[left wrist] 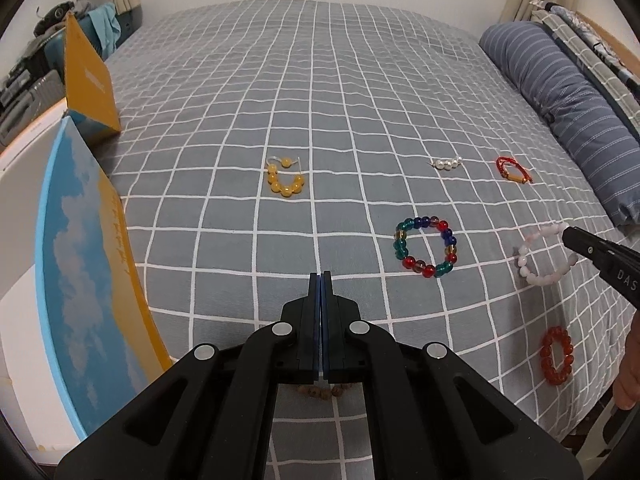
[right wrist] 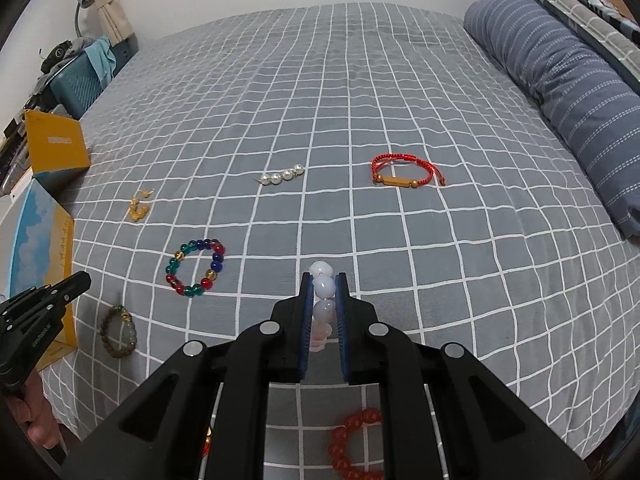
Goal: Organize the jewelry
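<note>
I have my right gripper point(right wrist: 324, 280) clamped on the pale pink bead bracelet point(right wrist: 323, 292), which hangs clear of the checked bedspread point(left wrist: 320, 100); my left gripper point(left wrist: 321, 280) is pressed fully shut and empty. By my reckoning the job is barely begun: the multicoloured bracelet point(left wrist: 427, 247), yellow beads point(left wrist: 285, 180), pearls point(left wrist: 446, 164), red cord bracelet point(left wrist: 513, 170) and orange bracelet point(left wrist: 557, 355) lie scattered, none yet in the open box point(left wrist: 90, 84).

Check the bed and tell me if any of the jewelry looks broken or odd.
The yellow bead bracelet on the bedspread looks odd: it lies open as a U, with bare clear cord and loose-looking beads at the top. The multicolored bracelet forms a closed ring.
</note>
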Tool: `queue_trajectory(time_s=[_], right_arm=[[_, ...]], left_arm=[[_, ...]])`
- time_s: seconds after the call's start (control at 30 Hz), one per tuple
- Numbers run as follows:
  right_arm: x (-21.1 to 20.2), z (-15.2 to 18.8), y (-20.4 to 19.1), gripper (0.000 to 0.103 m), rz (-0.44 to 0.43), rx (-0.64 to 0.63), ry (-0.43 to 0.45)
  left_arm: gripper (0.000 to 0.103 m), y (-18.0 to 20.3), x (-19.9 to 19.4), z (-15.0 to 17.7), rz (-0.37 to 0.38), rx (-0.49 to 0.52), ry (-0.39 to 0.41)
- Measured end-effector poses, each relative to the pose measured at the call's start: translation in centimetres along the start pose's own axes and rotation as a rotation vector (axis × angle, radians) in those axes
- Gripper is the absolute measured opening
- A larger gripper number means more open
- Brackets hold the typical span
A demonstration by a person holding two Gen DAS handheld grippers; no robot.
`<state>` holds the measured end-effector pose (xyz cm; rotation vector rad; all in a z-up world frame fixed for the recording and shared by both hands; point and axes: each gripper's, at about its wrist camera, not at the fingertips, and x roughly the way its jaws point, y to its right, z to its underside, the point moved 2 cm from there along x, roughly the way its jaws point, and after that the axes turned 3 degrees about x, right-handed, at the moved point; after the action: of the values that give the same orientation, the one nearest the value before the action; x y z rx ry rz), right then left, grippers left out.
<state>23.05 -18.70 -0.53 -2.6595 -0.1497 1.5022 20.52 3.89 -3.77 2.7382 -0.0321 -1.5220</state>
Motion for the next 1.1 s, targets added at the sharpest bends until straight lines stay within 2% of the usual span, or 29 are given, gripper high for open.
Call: queue_trajectory(time_s=[0.17, 0.23, 0.37, 0.43, 0.7, 0.97, 1.0, 1.03, 1.07, 1.1], right_arm=[[-0.1, 0.4, -0.1, 0.01, -0.001, -0.007, -0.001], [0.0, 0.6, -0.1, 0.01, -0.001, -0.009, -0.005], [0.1, 0.7, -0.1, 0.01, 0.0, -0.008, -0.012], [0.2, 0.8, -0.1, 0.01, 0.002, -0.006, -0.013], [0.3, 0.7, -0.2, 0.01, -0.001, -0.007, -0.018], [0.6, 0.9, -0.3, 0.01, -0.004, -0.008, -0.026], [0.6, 0.9, -0.3, 0.01, -0.004, -0.008, -0.025], [0.5, 0.9, -0.3, 0.01, -0.003, -0.007, -0.025], [0.5, 0.9, -0.3, 0.01, -0.002, -0.006, -0.025], [0.5, 0.9, -0.3, 0.01, -0.002, -0.006, -0.025]], left_arm=[[0.006, -0.2, 1.5, 1.3, 0.013, -0.003, -0.045], [0.019, -0.1, 2.4, 2.2, 0.0, 0.002, -0.067], [0.028, -0.1, 3.3, 3.4, -0.007, -0.002, -0.075], [0.047, -0.3, 3.2, 3.6, -0.036, -0.005, -0.058], [0.052, -0.4, 3.3, 3.9, -0.043, 0.01, -0.052], [0.052, -0.3, 3.8, 4.7, -0.045, 0.012, -0.07], [0.047, -0.3, 3.8, 4.6, -0.053, 0.015, -0.07], [0.035, -0.2, 3.9, 4.6, -0.07, 0.018, -0.069], [0.028, -0.2, 3.9, 4.5, -0.073, 0.019, -0.072], [0.014, -0.4, 4.0, 4.4, -0.063, 0.013, -0.08]])
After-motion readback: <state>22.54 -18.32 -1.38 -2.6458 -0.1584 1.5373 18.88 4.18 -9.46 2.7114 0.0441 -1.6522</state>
